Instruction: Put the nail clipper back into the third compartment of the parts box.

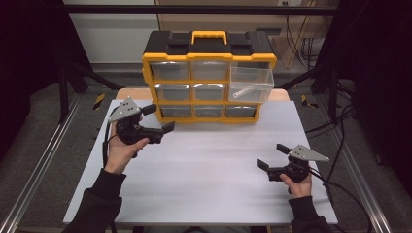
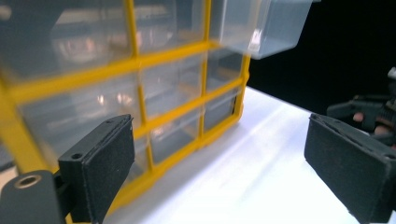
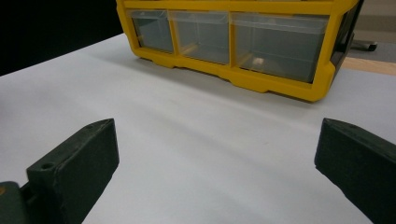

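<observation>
A yellow-and-black drawer cabinet [image 1: 209, 73] with clear drawers stands at the back of the white table [image 1: 209, 165]. Its top right drawer [image 1: 251, 83] is pulled out, and a white tube-like piece [image 1: 243, 91] lies inside. My left gripper [image 1: 159, 118] hovers open by the cabinet's lower left corner with nothing between its jaws. The left gripper view puts the yellow frame [image 2: 140, 60] close in front of the left gripper [image 2: 219, 163], with the pulled-out drawer [image 2: 261, 23] above. My right gripper [image 1: 272, 156] rests open near the table's front right, empty. In the right gripper view, the right gripper [image 3: 215, 163] faces the cabinet's bottom row [image 3: 280, 79].
A small pale item [image 3: 257, 60] lies in the bottom right drawer. Bare white tabletop stretches between both hands. Metal frame rails and cables run along the table's left and right sides. The right hand's gripper [image 2: 369, 112] appears far off in the left gripper view.
</observation>
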A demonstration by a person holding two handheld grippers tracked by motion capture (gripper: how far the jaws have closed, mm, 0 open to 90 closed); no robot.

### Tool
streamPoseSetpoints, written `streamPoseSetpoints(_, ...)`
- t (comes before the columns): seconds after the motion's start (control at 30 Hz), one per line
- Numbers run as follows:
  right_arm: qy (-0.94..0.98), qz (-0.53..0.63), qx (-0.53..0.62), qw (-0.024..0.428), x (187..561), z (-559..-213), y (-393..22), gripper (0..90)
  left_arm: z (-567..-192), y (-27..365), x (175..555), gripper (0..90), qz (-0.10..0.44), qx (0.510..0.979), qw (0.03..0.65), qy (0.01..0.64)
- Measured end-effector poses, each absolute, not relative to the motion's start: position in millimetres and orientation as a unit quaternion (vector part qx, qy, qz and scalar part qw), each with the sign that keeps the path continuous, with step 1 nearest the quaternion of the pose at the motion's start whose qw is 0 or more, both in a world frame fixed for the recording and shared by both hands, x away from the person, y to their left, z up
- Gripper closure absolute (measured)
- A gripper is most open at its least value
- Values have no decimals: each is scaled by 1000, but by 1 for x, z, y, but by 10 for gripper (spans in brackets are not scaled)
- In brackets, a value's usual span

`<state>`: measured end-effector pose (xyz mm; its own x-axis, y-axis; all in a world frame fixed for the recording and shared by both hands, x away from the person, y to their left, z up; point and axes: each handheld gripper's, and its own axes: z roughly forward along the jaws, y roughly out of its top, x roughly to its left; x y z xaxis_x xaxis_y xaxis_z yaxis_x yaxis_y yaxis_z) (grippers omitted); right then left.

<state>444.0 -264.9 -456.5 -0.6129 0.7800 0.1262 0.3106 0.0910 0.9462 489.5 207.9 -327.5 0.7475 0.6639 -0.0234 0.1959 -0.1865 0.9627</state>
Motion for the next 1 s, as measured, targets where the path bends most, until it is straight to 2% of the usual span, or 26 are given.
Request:
streamPoseSetpoints(0.57,708,551,387,212,444,-457,-265,4,-403,252,463,71,210,739,550,326)
streamPoseSetpoints(1.0,710,548,387,212,445,-458,-264,5,-424,266,455,48,219,738,542,336)
